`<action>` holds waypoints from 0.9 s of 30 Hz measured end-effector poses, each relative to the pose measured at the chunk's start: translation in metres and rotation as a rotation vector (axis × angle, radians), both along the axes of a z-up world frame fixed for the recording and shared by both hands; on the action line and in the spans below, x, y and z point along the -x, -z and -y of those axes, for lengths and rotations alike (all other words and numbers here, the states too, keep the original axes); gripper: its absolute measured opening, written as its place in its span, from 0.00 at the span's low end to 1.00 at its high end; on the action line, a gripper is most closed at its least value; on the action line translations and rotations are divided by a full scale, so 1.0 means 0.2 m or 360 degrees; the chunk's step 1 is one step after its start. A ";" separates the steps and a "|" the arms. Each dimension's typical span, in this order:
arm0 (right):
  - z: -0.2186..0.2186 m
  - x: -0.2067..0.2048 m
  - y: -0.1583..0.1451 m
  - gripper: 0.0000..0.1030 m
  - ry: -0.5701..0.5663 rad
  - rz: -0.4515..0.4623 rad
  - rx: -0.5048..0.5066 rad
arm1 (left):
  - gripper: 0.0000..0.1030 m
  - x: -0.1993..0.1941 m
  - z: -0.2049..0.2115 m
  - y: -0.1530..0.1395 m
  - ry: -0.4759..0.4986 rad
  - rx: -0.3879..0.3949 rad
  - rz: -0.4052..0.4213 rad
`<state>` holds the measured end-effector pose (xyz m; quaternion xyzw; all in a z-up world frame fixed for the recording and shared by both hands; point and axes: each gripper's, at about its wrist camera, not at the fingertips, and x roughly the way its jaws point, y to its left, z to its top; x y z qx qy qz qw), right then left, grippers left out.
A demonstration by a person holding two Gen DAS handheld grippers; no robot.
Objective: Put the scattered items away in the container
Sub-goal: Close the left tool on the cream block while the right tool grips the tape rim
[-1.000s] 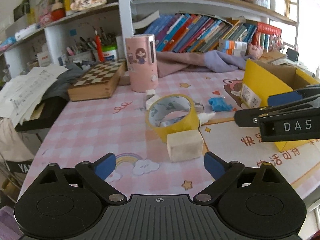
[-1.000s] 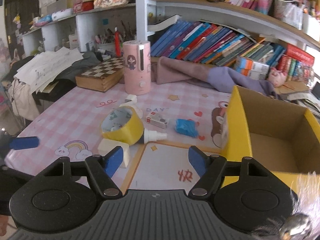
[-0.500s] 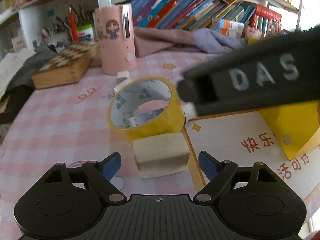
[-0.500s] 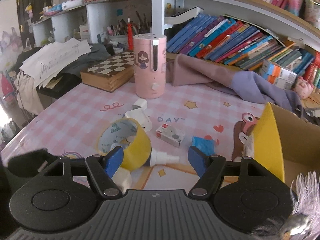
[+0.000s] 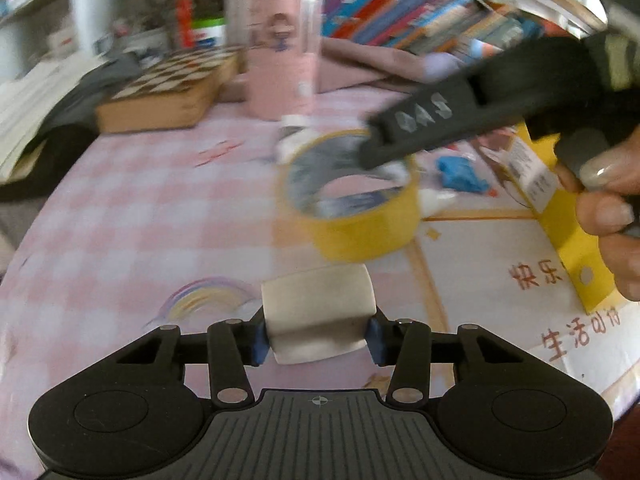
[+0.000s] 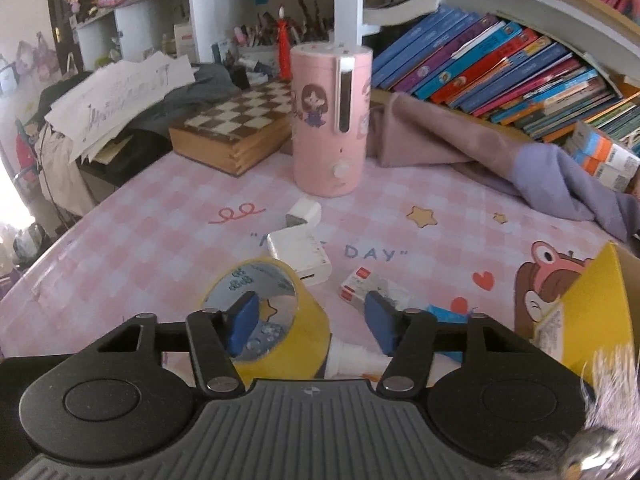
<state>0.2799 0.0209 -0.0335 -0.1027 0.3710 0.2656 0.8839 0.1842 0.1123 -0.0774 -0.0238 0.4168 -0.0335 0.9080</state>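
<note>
**Eraser block now clamped in the left gripper; right gripper straddles the tape roll**

The cream eraser block [image 5: 318, 312] sits between the blue pads of the left gripper [image 5: 318, 338], whose jaws press on both its sides. Half a second ago those jaws stood wide apart with the block lying free in front of them; now they are drawn in tight on it, low over the pink checked tablecloth [image 5: 160, 208].

The yellow tape roll [image 5: 352, 204] lies at 12 o'clock from the block, just beyond it and apart. The right gripper [image 6: 310, 318] has moved in since the earlier frame: in the left wrist view its black body [image 5: 460, 120] reaches across from 2 o'clock, its tip inside the ring. In the right wrist view its jaws are wide open, the left pad [image 6: 242, 320] inside the roll's hole and the other outside, near a white bottle cap [image 6: 348, 356]. It grips nothing.

The yellow cardboard box [image 6: 592, 312] stands at 3 o'clock of the roll. A small red-and-white carton [image 6: 362, 286], a blue wrapper [image 5: 460, 172], two white chargers [image 6: 300, 256] and a pink humidifier [image 6: 330, 120] lie further toward 12 o'clock.
</note>
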 end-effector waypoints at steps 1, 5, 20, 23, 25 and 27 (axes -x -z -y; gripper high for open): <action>-0.01 -0.01 0.01 0.46 -0.0003 -0.0013 0.0015 | 0.43 0.02 -0.03 -0.01 -0.0048 0.0010 -0.0003; -0.05 -0.05 0.06 0.32 0.0001 -0.0045 0.0085 | 0.43 0.08 -0.14 -0.07 -0.0203 0.0032 0.0024; 0.06 0.06 -0.07 0.09 0.0039 0.0037 -0.0042 | 0.42 0.17 -0.24 -0.32 -0.0284 0.0063 0.0280; 0.10 0.13 -0.12 0.09 0.0040 0.0051 -0.0065 | 0.42 0.20 -0.23 -0.35 -0.0246 0.0049 0.0318; 0.12 0.18 -0.15 0.09 0.0040 0.0057 -0.0074 | 0.42 0.22 -0.22 -0.37 -0.0221 0.0046 0.0337; 0.14 0.22 -0.17 0.09 0.0046 0.0065 -0.0082 | 0.42 0.25 -0.21 -0.39 -0.0204 0.0049 0.0353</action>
